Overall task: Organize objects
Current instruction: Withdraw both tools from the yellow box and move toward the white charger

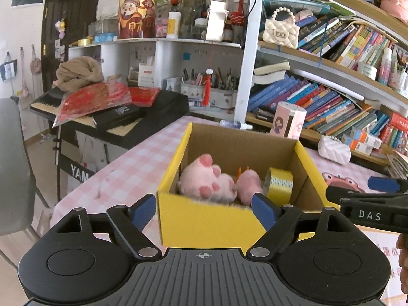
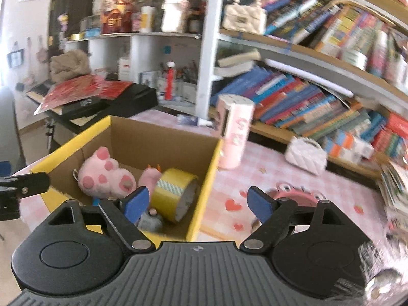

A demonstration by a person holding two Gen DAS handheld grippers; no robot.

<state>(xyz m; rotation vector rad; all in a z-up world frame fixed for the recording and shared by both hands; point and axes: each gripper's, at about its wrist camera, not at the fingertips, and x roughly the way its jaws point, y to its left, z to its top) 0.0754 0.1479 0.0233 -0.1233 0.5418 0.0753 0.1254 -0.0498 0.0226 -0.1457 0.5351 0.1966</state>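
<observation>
We see the yellow box [image 1: 204, 219] open-topped; its walls block low approach. The tape roll [image 2: 176, 193] and pink plush [image 2: 104, 170] fill its floor. Checked tablecloth [image 1: 122, 173] at frame left lies free.

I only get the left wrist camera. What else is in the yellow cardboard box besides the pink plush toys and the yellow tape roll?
Observer: The right wrist view shows a small grey fuzzy thing in the yellow cardboard box, at the near side, right by the yellow tape roll.
Operator: Is my right gripper holding something? I only see one finger of it.
Observer: No. The right gripper is open, with nothing between its fingers.
Operator: What's on the table to the right of the box?
Observer: Red heart shapes on the pink checked tablecloth.
</observation>
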